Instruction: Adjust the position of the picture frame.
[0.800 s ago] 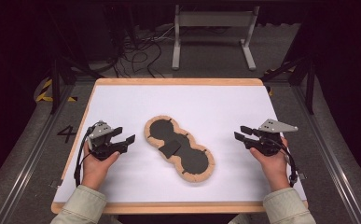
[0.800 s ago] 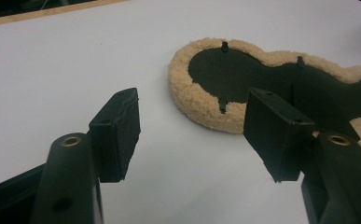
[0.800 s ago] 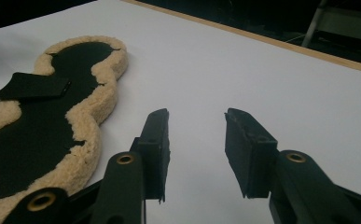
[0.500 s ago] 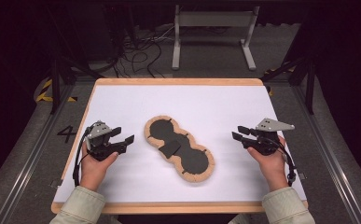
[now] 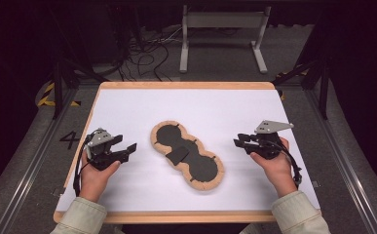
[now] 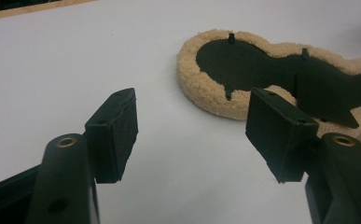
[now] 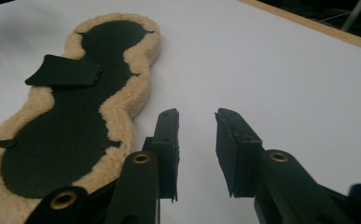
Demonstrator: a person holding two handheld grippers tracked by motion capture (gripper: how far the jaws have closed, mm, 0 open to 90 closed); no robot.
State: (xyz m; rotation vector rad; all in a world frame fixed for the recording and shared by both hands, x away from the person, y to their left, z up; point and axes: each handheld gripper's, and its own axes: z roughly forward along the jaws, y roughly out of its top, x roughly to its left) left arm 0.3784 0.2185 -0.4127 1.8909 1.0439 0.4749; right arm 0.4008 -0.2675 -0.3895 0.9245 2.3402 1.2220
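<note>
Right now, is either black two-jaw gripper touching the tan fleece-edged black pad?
No, the left gripper and right gripper sit apart from the pad, white table between.

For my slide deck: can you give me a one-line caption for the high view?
Left gripper and right gripper, both open, flank a fleece-edged black pad on the white table.

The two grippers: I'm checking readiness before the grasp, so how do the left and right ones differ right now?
The left gripper has its jaws spread wide; the right gripper has its jaws open only narrowly. The right gripper carries a grey three-cornered plate on top; the left gripper's top is a smaller grey block. Both are held above the white table, empty, pointing inward at the fleece-edged black pad.
</note>
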